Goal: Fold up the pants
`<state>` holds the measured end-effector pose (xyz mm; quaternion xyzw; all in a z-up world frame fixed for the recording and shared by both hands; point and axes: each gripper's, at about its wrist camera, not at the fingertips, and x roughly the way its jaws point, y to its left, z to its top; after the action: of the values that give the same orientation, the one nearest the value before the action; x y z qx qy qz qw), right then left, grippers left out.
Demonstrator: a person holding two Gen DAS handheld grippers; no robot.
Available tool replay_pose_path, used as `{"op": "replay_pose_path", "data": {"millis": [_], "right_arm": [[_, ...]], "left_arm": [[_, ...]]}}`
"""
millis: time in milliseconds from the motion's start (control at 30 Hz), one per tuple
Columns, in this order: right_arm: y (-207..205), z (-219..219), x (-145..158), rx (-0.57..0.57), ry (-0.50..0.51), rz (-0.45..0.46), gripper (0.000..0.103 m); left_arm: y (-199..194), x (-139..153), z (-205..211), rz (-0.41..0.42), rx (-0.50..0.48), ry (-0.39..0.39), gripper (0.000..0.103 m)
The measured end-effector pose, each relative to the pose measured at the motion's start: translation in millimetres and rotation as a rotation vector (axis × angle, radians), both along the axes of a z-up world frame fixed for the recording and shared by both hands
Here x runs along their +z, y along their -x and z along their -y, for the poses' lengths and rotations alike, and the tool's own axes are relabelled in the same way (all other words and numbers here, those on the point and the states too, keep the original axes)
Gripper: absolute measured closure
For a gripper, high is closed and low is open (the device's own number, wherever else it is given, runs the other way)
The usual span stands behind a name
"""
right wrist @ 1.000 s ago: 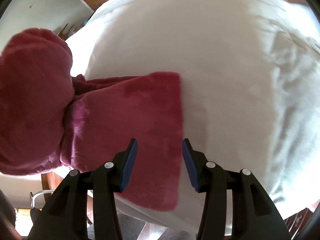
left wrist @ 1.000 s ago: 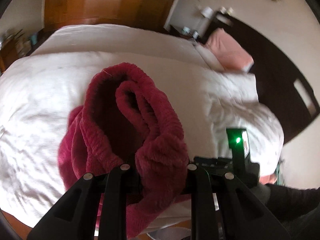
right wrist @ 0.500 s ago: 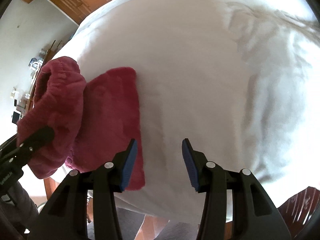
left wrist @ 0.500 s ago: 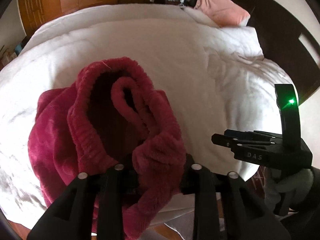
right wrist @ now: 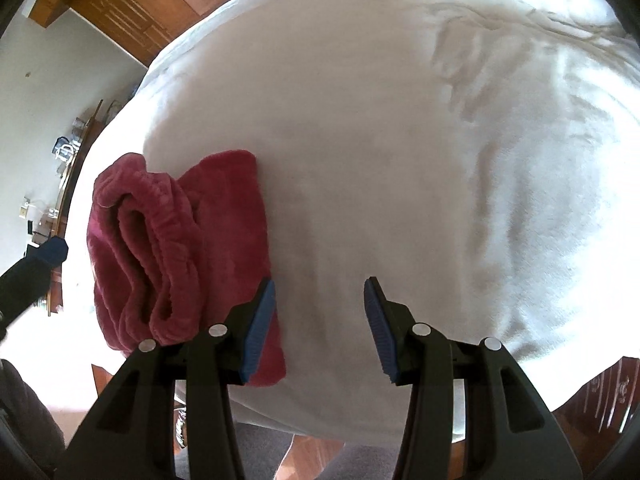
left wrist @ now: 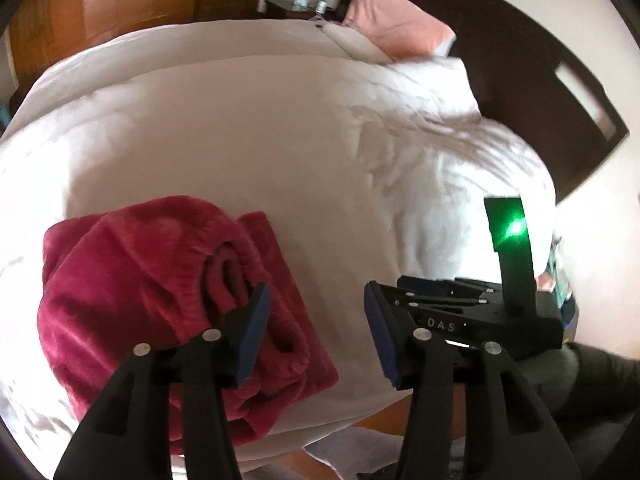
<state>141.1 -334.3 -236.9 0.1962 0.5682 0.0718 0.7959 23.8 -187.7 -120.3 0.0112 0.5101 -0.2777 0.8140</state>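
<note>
The red pants (left wrist: 168,292) lie folded in a bundle on the bed (left wrist: 248,128), left of both grippers' parted, empty jaws; folding looks essentially done, perhaps tidying left.

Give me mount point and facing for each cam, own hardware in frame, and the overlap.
Left wrist: sits on the left gripper, looks along its open fingers over the white bed toward the pink pillow; the right gripper shows at right.
Right wrist: sits on the right gripper, open, looks across the bed; a dark fingertip shows at the left edge.
Shared: red pants folded on the bed.
</note>
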Motion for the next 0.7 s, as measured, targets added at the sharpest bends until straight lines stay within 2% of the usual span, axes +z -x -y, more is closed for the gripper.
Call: {"op": "replay_pose_path", "data": {"millis": [67, 233, 433, 700], "right_arm": [[-2.0, -3.9, 1.6, 0.010, -0.002, 0.004, 0.055], [-11.0, -24.0, 10.5, 0.049, -0.007, 0.016, 0.055], [-22.4, -62.1, 33.7, 0.138, -0.028, 0.056, 0.055], [-25.5, -121.9, 51.0, 0.293, -0.058, 0.092, 0.053]], "left_arm": [[-4.1, 3.0, -14.7, -0.002, 0.046, 0.015, 0.044], [-13.4, 8.5, -69.7, 0.001, 0.205, 0.041, 0.042], [-18.9, 1.9, -141.4, -0.019, 0.388, 0.048, 0.039], [-10.7, -13.4, -184.8, -0.054, 0.457, 0.025, 0.039]]}}
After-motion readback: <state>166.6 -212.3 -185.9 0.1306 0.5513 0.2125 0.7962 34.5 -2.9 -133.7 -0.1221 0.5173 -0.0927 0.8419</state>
